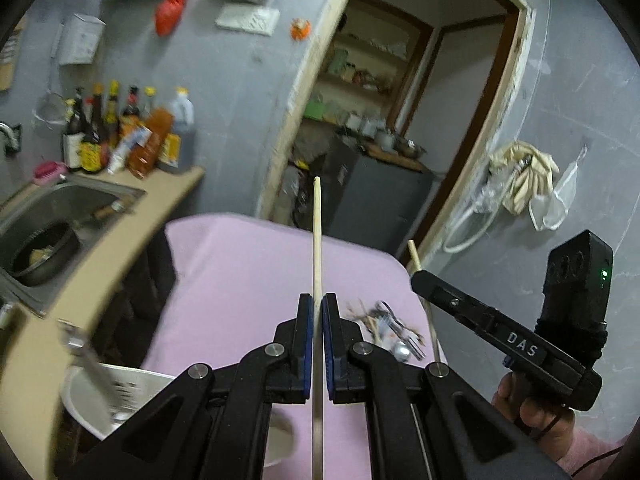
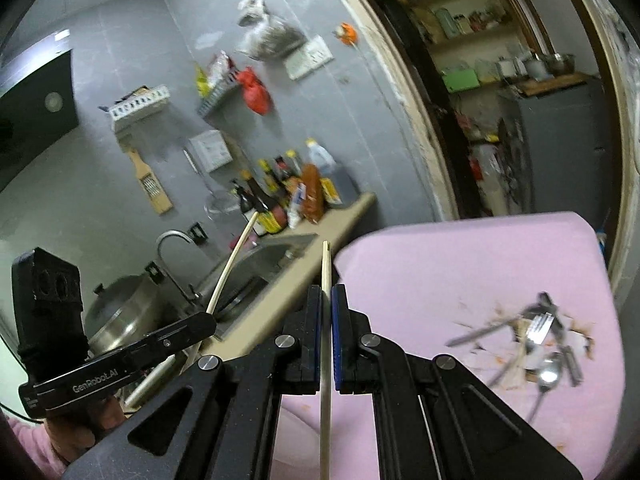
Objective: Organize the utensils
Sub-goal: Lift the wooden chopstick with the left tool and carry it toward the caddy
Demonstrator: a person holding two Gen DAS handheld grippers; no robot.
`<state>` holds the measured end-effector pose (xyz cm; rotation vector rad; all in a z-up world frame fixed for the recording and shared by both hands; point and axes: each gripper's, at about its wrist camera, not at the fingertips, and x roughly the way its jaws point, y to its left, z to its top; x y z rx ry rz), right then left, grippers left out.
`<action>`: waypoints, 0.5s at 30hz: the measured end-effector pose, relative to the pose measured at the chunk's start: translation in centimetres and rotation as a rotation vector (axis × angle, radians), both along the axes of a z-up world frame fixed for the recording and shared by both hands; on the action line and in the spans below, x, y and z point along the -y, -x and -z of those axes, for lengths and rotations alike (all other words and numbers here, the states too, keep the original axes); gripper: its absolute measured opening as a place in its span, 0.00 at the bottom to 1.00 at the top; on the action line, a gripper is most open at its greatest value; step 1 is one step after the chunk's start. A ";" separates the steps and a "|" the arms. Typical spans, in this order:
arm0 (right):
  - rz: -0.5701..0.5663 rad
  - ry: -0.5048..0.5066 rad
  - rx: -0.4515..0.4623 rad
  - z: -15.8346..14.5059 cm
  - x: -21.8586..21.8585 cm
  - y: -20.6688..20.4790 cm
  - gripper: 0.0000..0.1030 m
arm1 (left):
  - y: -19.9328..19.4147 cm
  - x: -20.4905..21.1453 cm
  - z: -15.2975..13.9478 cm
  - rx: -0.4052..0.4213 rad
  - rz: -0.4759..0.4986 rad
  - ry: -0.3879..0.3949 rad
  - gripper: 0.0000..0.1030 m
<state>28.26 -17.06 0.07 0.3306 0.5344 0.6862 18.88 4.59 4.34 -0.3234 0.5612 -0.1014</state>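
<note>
Two tongs, left [image 1: 318, 308] and right [image 2: 329, 300], each pinch one chopstick [image 1: 317, 240] [image 2: 326, 272]; one cutlery pile [image 2: 540, 344] lies on the pink table [image 2: 440, 264].

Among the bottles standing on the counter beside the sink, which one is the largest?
The large dark jug with a clear upper part and yellow cap, at the right end of the row nearest the doorway. The other bottles are slimmer.
</note>
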 end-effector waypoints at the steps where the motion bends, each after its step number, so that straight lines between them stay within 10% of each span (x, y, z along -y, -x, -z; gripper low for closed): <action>1: 0.000 -0.009 0.009 -0.2 -0.6 0.2 0.04 | 0.4 -0.7 -0.1 0.011 -0.011 0.000 0.05; 15: 0.099 -0.103 0.174 -1.0 -8.3 2.6 0.04 | 2.6 -11.0 0.7 0.142 -0.162 0.049 0.05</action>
